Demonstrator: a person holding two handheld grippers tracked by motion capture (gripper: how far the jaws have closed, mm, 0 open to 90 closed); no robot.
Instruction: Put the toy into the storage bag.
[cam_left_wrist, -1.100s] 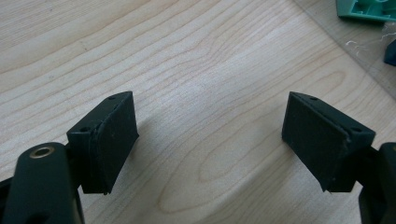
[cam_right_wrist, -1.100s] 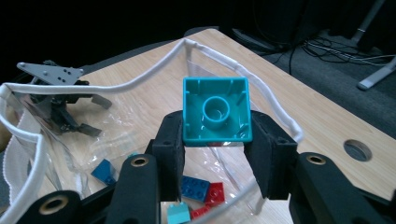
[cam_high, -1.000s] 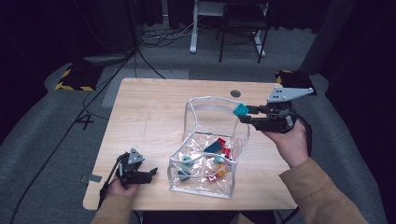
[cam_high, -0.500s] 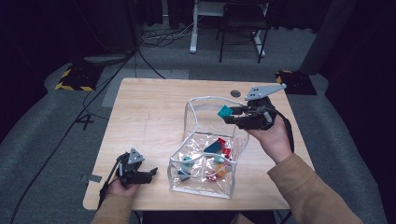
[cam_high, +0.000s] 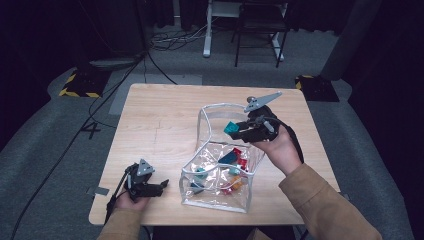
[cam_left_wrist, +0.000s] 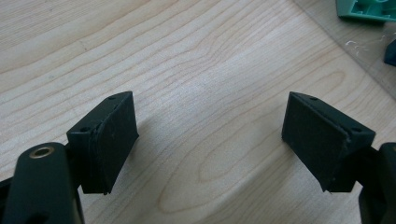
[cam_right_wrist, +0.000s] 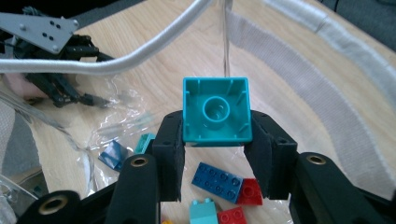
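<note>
- Right gripper (cam_right_wrist: 215, 140) clamps a teal block (cam_right_wrist: 216, 110), held above the mouth of the clear bag (cam_high: 216, 197).
- Block: square, hollow underside facing the camera, one round tube inside.
- Several blocks (cam_high: 235, 162) already in the bag; this one not dropped yet.
- Left gripper (cam_high: 161, 185) rests on the table (cam_high: 160, 115), jaws wide, empty.

This is looking like a recording lab or studio: dark curtains (cam_high: 45, 55) are closing in a grey carpeted floor (cam_high: 45, 150), cables (cam_high: 165, 42) are trailing across it, hazard-striped floor plates (cam_high: 80, 85) are lying beside a lone wooden surface (cam_high: 160, 120).
</note>
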